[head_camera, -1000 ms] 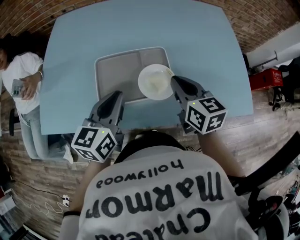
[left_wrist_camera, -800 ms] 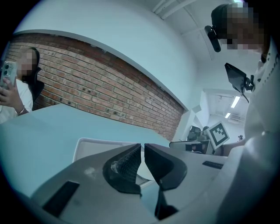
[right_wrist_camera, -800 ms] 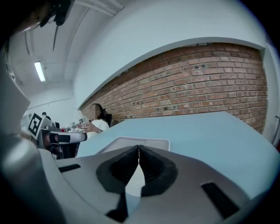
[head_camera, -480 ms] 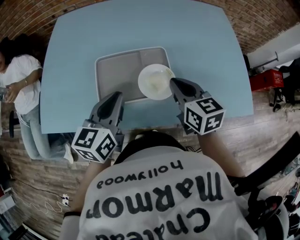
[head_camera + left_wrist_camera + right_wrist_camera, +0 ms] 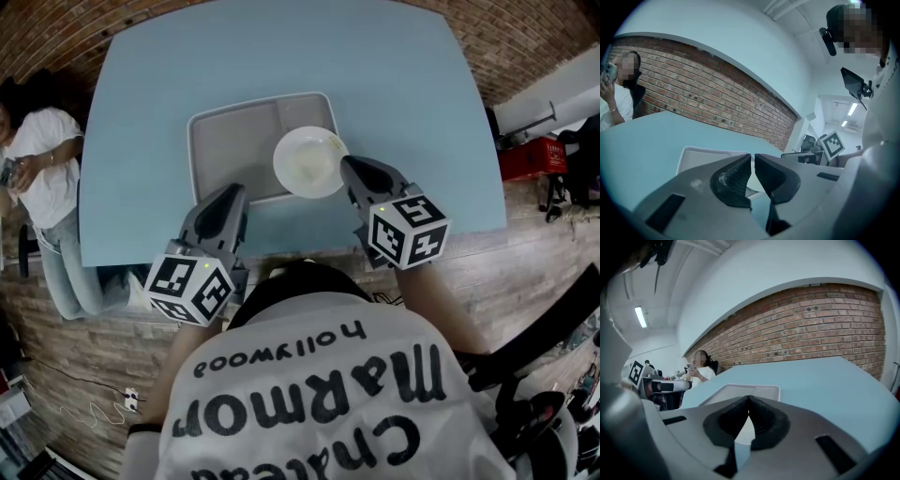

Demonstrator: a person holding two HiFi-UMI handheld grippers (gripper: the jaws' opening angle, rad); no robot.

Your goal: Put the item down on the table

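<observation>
A white bowl hangs over the right part of a grey tray on the light blue table. My right gripper is shut on the bowl's right rim. In the right gripper view the jaws meet at their tips, a strip of the white bowl shows beneath them, and the tray lies just beyond. My left gripper is at the tray's front edge, shut and holding nothing. In the left gripper view its pads are almost touching.
A person in a white top sits by the table's left side, holding a phone. A red box and dark gear stand on the floor at the right. A brick wall runs behind the table.
The bowl in my right gripper has shifted slightly left and farther over the tray. The left gripper has stayed where it was.
</observation>
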